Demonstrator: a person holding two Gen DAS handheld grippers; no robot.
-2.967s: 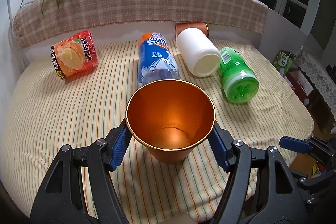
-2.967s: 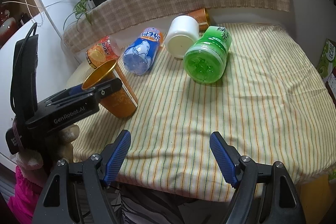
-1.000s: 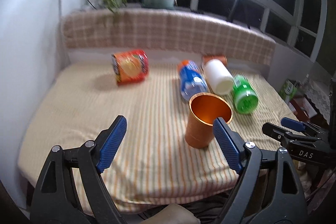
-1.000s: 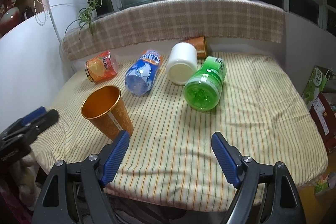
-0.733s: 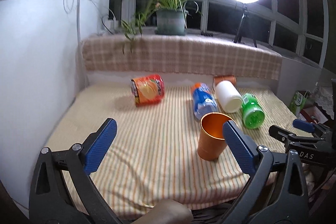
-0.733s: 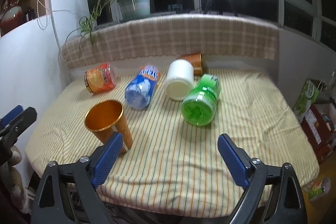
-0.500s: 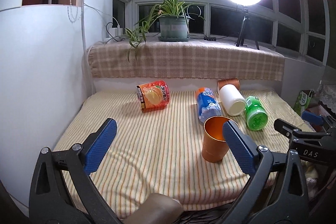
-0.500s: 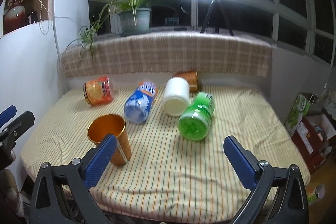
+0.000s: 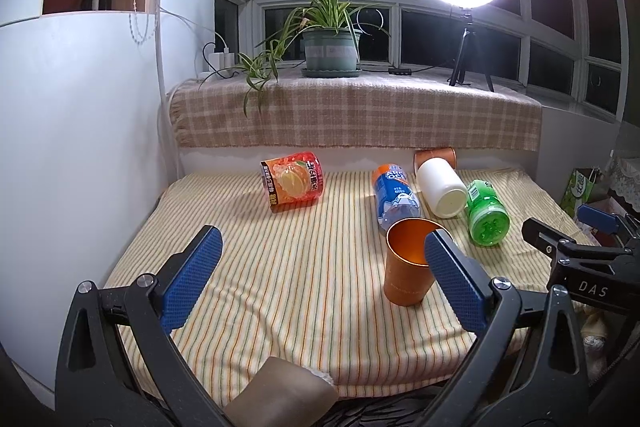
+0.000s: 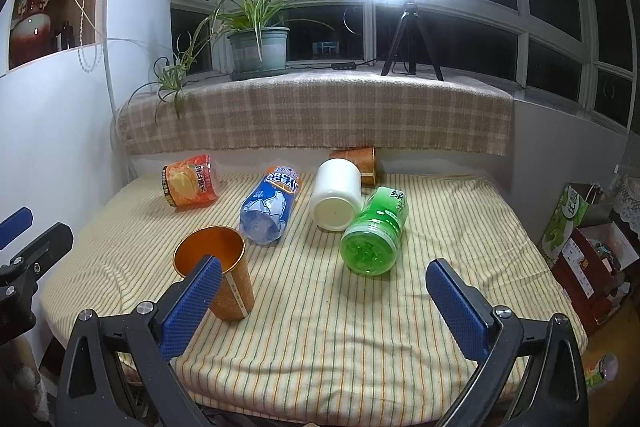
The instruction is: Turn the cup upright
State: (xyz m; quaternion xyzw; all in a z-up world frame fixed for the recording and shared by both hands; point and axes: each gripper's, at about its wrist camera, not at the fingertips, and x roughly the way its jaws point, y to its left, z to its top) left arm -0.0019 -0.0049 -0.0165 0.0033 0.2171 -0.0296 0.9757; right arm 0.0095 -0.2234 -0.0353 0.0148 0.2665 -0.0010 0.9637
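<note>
An orange metal cup [image 9: 406, 267] stands upright, mouth up, on the striped cloth near its front edge; it also shows in the right wrist view [image 10: 216, 273]. My left gripper [image 9: 320, 259] is open and empty, held back from the cup, its right finger overlapping the cup's rim in view. My right gripper [image 10: 320, 291] is open and empty, held back over the front edge, with the cup behind its left finger.
Lying on the striped cloth [image 9: 280, 267]: an orange jar [image 9: 292, 181], a blue bottle [image 9: 394, 197], a white bottle [image 9: 440, 183], a green bottle [image 9: 486, 213], and a second orange cup [image 10: 358, 159] at the back. Checked ledge, plant and ring light behind. White wall left.
My left gripper let go of the cup, opened wide and drew back and up. The right gripper also drew back. The cup stays standing upright on the cloth.
</note>
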